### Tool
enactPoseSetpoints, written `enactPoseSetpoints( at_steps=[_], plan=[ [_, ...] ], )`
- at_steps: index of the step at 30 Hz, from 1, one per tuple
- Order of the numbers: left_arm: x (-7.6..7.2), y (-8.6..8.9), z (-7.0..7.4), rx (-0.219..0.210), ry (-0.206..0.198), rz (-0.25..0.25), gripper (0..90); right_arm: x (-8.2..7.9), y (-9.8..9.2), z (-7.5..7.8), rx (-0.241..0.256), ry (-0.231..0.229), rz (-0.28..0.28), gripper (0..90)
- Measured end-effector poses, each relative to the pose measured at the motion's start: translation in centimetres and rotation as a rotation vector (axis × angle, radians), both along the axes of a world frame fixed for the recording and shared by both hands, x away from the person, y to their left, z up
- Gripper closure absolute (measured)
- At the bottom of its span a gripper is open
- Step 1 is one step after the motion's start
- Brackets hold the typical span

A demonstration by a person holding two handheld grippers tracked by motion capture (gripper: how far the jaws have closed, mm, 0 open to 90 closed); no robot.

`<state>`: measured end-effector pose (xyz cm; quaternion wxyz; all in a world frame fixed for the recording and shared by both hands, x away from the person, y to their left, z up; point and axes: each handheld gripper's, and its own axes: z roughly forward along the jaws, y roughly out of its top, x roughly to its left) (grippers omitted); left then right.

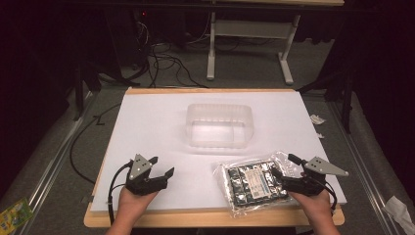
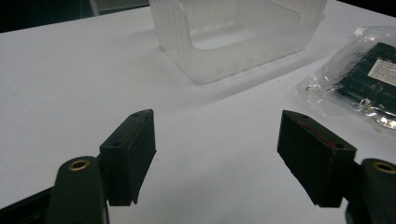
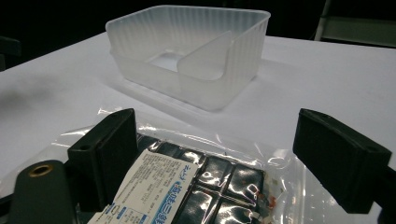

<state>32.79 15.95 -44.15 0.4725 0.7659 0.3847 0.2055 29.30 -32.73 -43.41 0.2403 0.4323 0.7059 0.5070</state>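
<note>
Nothing was packed yet, I judged: the clear plastic container [image 1: 219, 125] sat empty at the center of the high view, and the bagged packet [image 1: 254, 183] lay flat on the white desk [image 1: 147, 127] at lower right, well apart from it. My right gripper [image 1: 285, 165] had its fingers spread wide over the packet's right edge, gripping nothing. My left gripper [image 1: 162, 165], lower left, gaped equally wide above bare desk. The packet looked like a dark grid of squares with a white printed label, sealed in crinkly, glossy transparent film. Grasping, lifting and placing remained.
</note>
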Motion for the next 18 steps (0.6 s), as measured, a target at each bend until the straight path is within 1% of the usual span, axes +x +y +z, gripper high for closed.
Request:
enactPoseSetpoints(
  at_steps=[2, 3, 9, 14, 17, 18],
  plan=[
    [-0.04, -0.14, 0.0, 0.002, 0.0, -0.008, 28.3, -0.05, -0.12, -0.13, 0.008, 0.003, 0.003, 14.0],
    [-0.05, -0.29, 0.01, 0.008, -0.001, -0.014, 28.3, -0.1, -0.13, -0.18, 0.012, 0.013, -0.001, 14.0],
    [0.07, -0.37, -0.08, 0.009, 0.008, -0.019, 28.3, -0.12, -0.07, -0.24, 0.006, 0.012, 0.002, 14.3],
    [-0.01, -0.19, -0.04, 0.0, 0.014, -0.022, 28.3, -0.16, -0.08, -0.13, 0.011, 0.012, 0.001, 14.5],
    [-0.04, -0.2, -0.01, -0.006, 0.01, -0.022, 28.3, -0.24, -0.31, 0.01, 0.01, 0.005, -0.006, 14.6],
    [-0.05, -0.23, -0.01, -0.006, 0.009, -0.023, 28.3, -0.29, -0.46, 0.04, 0.016, 0.007, -0.008, 14.6]
  ],
)
